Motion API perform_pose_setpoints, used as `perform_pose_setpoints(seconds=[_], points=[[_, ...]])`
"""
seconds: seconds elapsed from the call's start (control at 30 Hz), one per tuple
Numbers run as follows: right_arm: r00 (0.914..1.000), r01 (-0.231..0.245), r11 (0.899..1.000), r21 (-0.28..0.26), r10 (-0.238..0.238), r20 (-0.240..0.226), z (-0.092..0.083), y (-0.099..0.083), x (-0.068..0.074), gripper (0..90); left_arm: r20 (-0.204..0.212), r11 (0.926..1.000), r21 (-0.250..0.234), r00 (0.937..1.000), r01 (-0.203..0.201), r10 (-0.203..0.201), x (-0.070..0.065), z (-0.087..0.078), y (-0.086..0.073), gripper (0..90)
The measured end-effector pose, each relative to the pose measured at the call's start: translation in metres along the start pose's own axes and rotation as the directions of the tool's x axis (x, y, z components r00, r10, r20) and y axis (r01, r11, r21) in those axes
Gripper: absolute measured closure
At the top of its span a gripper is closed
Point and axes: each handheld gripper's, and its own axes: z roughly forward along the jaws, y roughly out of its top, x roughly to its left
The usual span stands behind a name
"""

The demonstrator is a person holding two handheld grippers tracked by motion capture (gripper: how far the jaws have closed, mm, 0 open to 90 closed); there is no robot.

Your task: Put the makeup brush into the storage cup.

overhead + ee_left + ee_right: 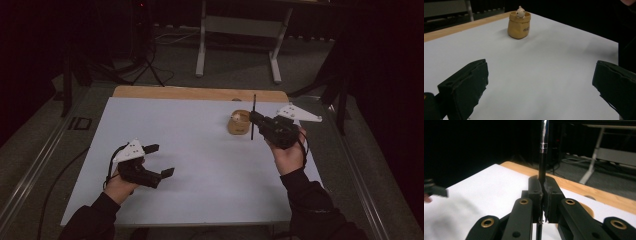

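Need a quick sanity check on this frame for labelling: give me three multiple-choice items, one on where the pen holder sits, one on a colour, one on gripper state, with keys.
1. Where does the pen holder stand on the white table?
A. far right part, by the right gripper
B. near left corner
C. at the near edge, centre

2. What colour is the pen holder?
A. blue
B. tan
C. red

3. How do the two grippers stand?
A. both open
B. left shut, right open
C. left gripper open and empty, right gripper shut on a black pen

Key: 1 A, the high view shows it there. 2 B, clear in the left gripper view. 3 C, left jaws stand wide apart; right jaws clamp the upright pen.
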Motion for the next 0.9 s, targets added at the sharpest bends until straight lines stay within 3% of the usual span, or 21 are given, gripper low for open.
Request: perform_pose_setpoints(seconds=[0.23, 0.37, 0.5, 0.9], points=[[0.9971, -0.029, 0.999, 0.029, 0.027, 0.071, 0.003, -0.007, -0.003, 85.3, -0.008, 0.9967, -0.060, 0.9984, 0.055, -0.055, 0.006, -0.002, -0.015, 0.5], [0.9971, -0.003, 1.000, 0.016, 0.002, 0.076, 0.003, -0.008, -0.002, 85.3, -0.015, 0.9983, -0.050, 0.9995, 0.028, -0.029, 0.005, -0.002, -0.015, 0.5], [0.9973, 0.002, 1.000, 0.009, -0.003, 0.074, 0.003, -0.006, -0.002, 85.3, -0.014, 0.9975, -0.063, 0.9993, 0.033, -0.034, 0.005, -0.004, -0.015, 0.5], [0.9968, 0.015, 1.000, -0.021, -0.013, 0.079, 0.001, 0.003, -0.007, 85.2, 0.000, 0.9992, -0.037, 0.9999, 0.016, -0.016, 0.003, 0.000, -0.019, 0.5]])
